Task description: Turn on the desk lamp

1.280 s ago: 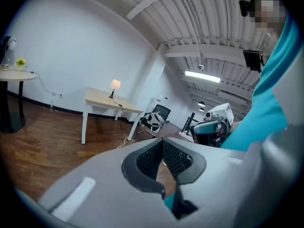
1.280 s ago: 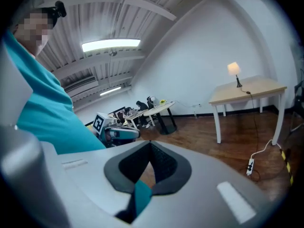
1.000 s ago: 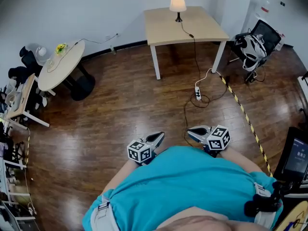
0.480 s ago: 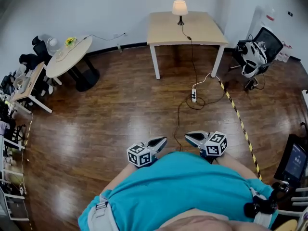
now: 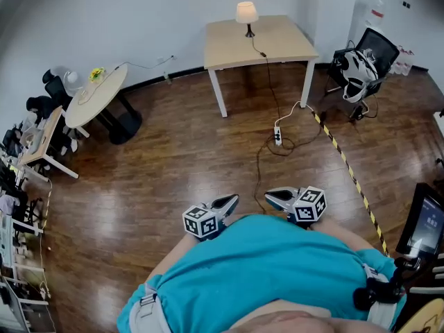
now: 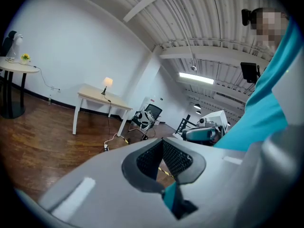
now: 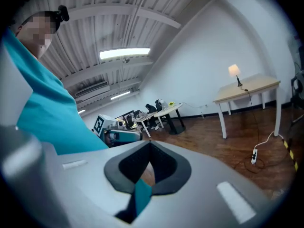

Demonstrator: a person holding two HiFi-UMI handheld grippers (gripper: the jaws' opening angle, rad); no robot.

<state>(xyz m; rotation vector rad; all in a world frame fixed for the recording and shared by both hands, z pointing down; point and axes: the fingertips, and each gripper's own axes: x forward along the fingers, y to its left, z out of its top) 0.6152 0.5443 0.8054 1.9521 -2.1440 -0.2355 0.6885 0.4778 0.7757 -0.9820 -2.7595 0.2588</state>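
The desk lamp (image 5: 245, 12) with a pale, bright-looking shade stands at the back of a square wooden table (image 5: 277, 44) across the room. Its black cord runs off the table down to a power strip (image 5: 277, 137) on the floor. My left gripper (image 5: 232, 199) and right gripper (image 5: 268, 193) are held close to the person's teal shirt, far from the table, both shut and holding nothing. The left gripper view shows the lamp (image 6: 108, 82) far beyond the closed left gripper (image 6: 162, 142). The right gripper view shows the lamp (image 7: 233, 71) past the closed right gripper (image 7: 149, 144).
Wood floor lies between me and the table. A round table (image 5: 94, 92) stands at the left, with cluttered desks (image 5: 31, 151) along the left wall. An office chair (image 5: 361, 61) holding a bag is at the right. Yellow-black tape (image 5: 350, 175) crosses the floor.
The head view has shifted a little, so the lamp and table sit slightly further left. Both grippers stay shut near the body, almost where they were.
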